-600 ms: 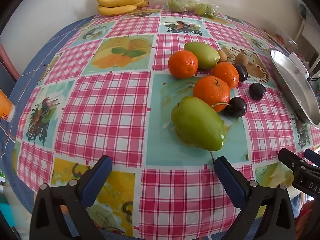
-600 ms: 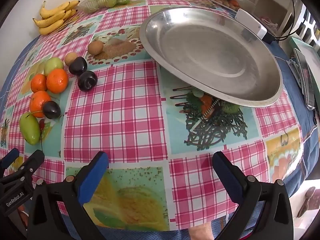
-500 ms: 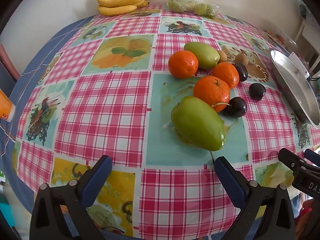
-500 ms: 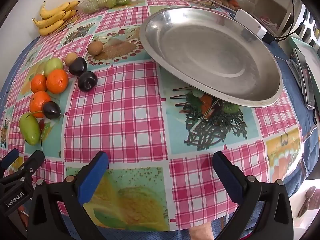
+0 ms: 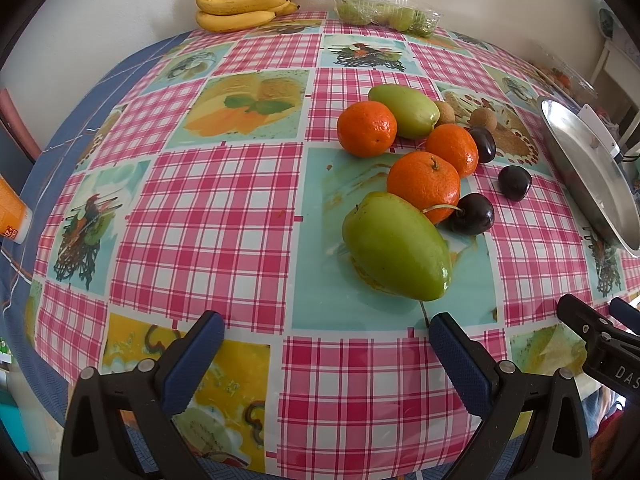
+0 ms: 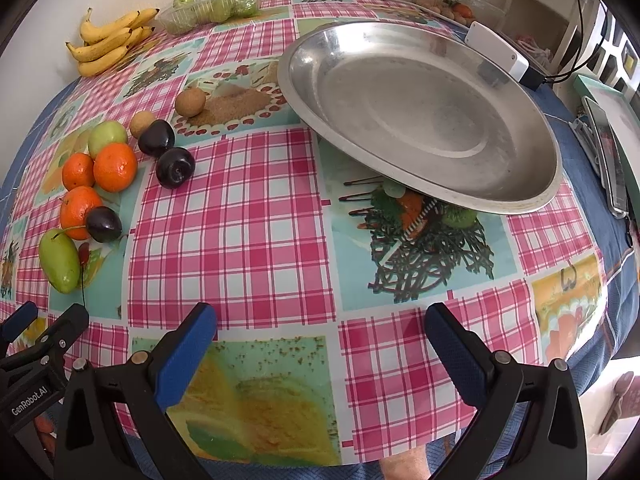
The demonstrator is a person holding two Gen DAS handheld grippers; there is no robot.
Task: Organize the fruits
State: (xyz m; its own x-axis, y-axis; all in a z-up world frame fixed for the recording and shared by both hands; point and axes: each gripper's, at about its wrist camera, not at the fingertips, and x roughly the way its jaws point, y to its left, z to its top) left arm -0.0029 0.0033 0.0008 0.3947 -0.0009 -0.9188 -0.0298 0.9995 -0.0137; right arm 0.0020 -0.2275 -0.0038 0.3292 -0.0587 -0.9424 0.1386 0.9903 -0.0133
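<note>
The table [image 5: 208, 216] wore a glossy cloth of pink-and-white checks broken by printed fruit panels, with a blue cloth showing at its edges, and it stood against a pale wall.

The left hand-held gripper [image 5: 326, 334] hovered low over the near edge, its blue-padded jaws spread wide and holding nothing. Just ahead of its right finger lay a large green fruit [image 5: 396, 246], touching an orange [image 5: 424, 186] and a dark plum [image 5: 472, 214] behind it. Further ahead sat two more oranges [image 5: 367, 129], a second green fruit [image 5: 404, 110], two small brown fruits [image 5: 483, 119] and two more plums [image 5: 515, 182]. Far ahead by the wall lay a bunch of bananas [image 5: 244, 6] and a clear pack of green fruit [image 5: 384, 14].

The right hand-held gripper [image 6: 320, 322] was likewise wide open and empty, pointing at bare checked cloth. Its view showed in full the large, empty metal tray [image 6: 424, 112] ahead and to the right, of which the left view caught only an edge. The fruit cluster sat well to its left, the nearest green fruit [image 6: 59, 262] beside the other gripper's tip. Only this view showed a white device [image 6: 498, 54] behind the tray and white furniture to the far right. Only the left view showed an orange container [image 5: 10, 216] at the far left edge.
</note>
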